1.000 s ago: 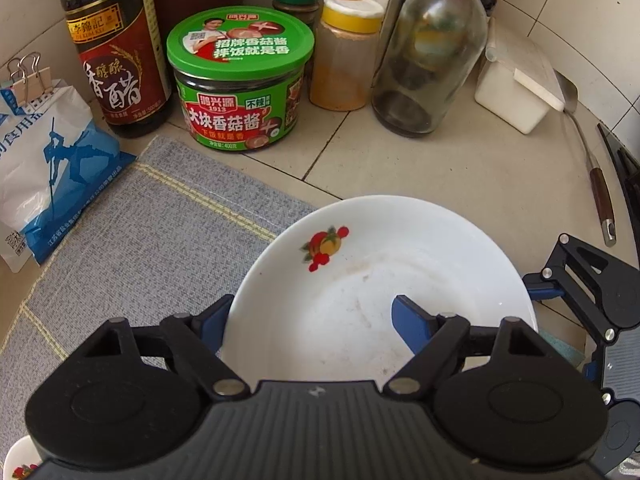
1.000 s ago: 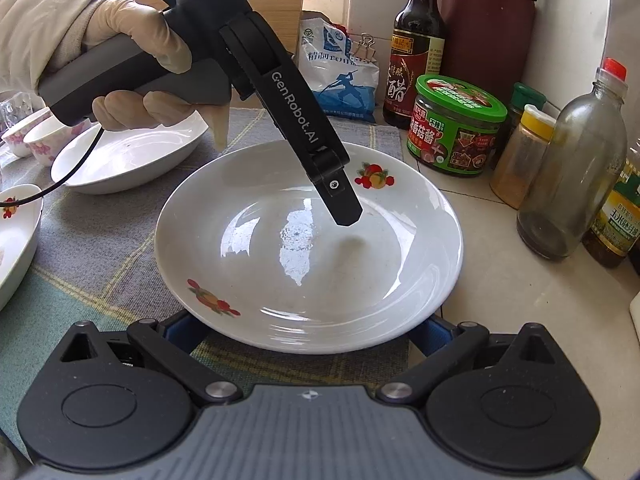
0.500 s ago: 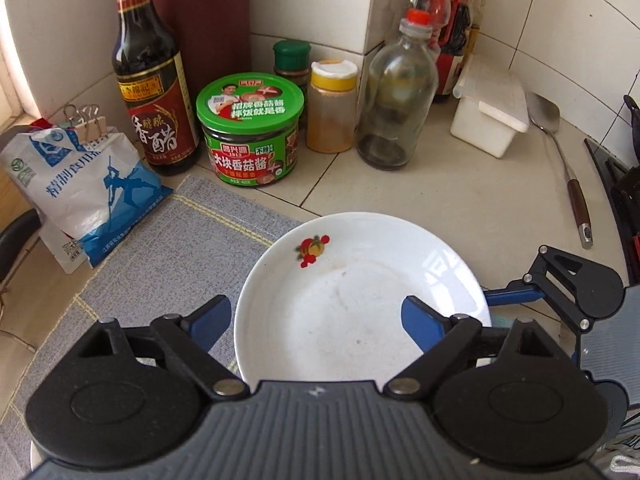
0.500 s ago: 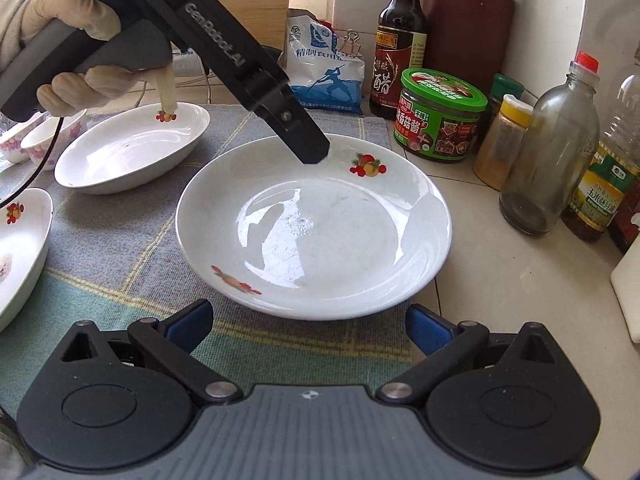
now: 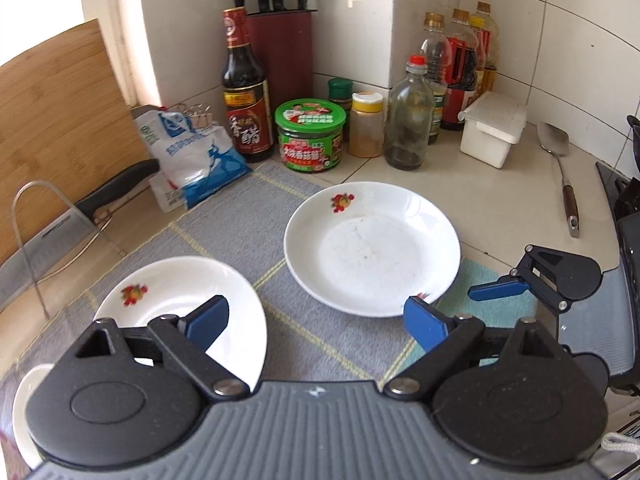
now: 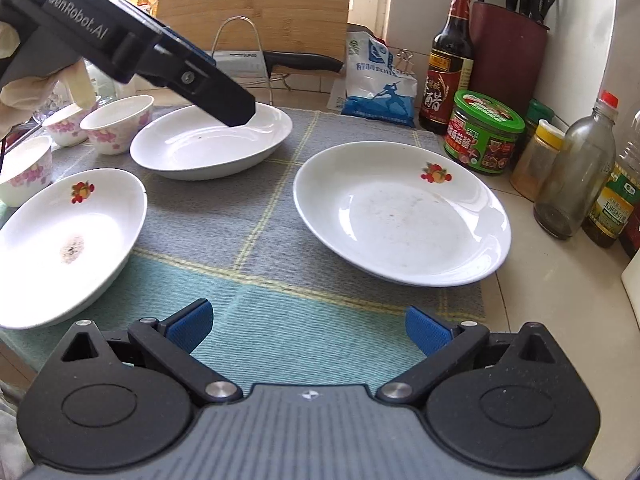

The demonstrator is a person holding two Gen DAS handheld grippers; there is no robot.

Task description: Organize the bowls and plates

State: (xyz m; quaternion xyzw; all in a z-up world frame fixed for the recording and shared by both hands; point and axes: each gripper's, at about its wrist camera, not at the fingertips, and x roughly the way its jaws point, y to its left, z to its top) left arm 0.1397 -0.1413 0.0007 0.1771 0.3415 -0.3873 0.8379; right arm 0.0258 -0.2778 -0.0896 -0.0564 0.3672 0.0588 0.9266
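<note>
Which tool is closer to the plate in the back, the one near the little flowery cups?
The left tool. Its tip hangs just over that back plate, jaws opening and empty. The right tool sits far off, over the mat's near edge.

A home kitchen: white tiled walls (image 5: 560, 40) meet at the surface's (image 5: 500, 200) back corner, where a knife block (image 5: 280, 40), vinegar bottle (image 5: 245, 92), sauce jar (image 5: 310, 136) and oil bottles (image 5: 464, 64) stand. A cutting board (image 6: 256, 0) leans at the back edge beside a salt bag (image 6: 378, 84).

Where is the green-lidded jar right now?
In the right wrist view, the green-lidded jar stands at the back right, between the dark vinegar bottle and the yellow-capped spice jar.
</note>
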